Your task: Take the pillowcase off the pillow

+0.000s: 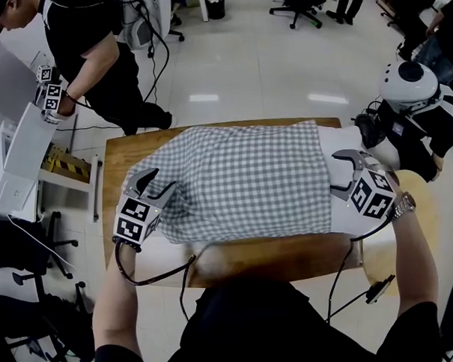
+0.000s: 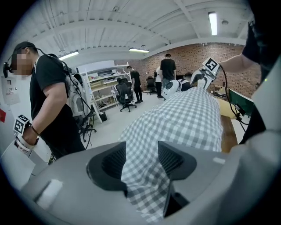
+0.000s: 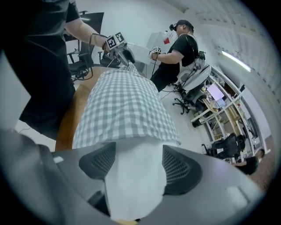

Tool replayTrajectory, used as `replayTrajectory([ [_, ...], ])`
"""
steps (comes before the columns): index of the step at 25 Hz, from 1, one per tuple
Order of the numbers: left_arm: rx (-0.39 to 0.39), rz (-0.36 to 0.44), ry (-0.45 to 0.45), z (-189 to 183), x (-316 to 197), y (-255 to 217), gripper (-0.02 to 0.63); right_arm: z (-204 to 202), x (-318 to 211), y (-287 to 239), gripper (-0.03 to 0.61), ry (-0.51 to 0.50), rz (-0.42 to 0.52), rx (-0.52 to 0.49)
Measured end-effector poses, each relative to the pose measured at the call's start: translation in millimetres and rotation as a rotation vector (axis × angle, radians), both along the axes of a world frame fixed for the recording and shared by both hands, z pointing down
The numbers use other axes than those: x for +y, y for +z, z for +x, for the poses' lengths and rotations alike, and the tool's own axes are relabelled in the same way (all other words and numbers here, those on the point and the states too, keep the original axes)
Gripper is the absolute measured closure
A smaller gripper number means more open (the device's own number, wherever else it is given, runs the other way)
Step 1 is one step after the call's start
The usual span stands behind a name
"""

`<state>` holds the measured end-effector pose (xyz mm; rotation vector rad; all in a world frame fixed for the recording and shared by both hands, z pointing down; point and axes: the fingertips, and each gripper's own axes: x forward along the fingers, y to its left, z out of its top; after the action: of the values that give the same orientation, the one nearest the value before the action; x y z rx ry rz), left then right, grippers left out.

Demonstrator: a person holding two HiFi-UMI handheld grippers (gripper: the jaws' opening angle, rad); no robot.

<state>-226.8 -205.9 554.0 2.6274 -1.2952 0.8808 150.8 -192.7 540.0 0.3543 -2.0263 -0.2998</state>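
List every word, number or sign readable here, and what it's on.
No readable words or numbers anywhere.
Left gripper and right gripper: black-and-white square markers only, no letters.
White sheet at far left: too blurred to read.

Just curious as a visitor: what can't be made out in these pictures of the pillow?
- Head view: the pillowcase hides most of the pillow.
- Left gripper view: the left gripper body cuts off the pillowcase's near corner.
- Right gripper view: the right gripper body cuts off the pillow's near corner.
- Head view: the person's torso hides the table near edge.
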Motion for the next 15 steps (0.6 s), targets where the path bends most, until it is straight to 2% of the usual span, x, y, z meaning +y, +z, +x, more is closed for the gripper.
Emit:
replayTrajectory([
  [5,-0.021,-0.099,0.036,10.4,-0.2,28.2,0.352,1.0,-3.9,12.7,0.244,0.001,-0.024,0.002],
  [8,-0.007,-0.162,0.017,8.4,-1.6,43.5,0.344,2.3,-9.2,14.8,0.239,0.015,-0.035,-0.01],
  [11,0.107,-0.201,-0.069,5.0,-5.0,42.6,0.344,2.2,-14.9,17.6,0.232,0.023,-0.048,-0.012],
  [15,0.279,-0.287,-0.226,-4.0,1.4,49.2,0.344,3.6,-19.3,24.3,0.227,0.026,-0.07,-0.011],
])
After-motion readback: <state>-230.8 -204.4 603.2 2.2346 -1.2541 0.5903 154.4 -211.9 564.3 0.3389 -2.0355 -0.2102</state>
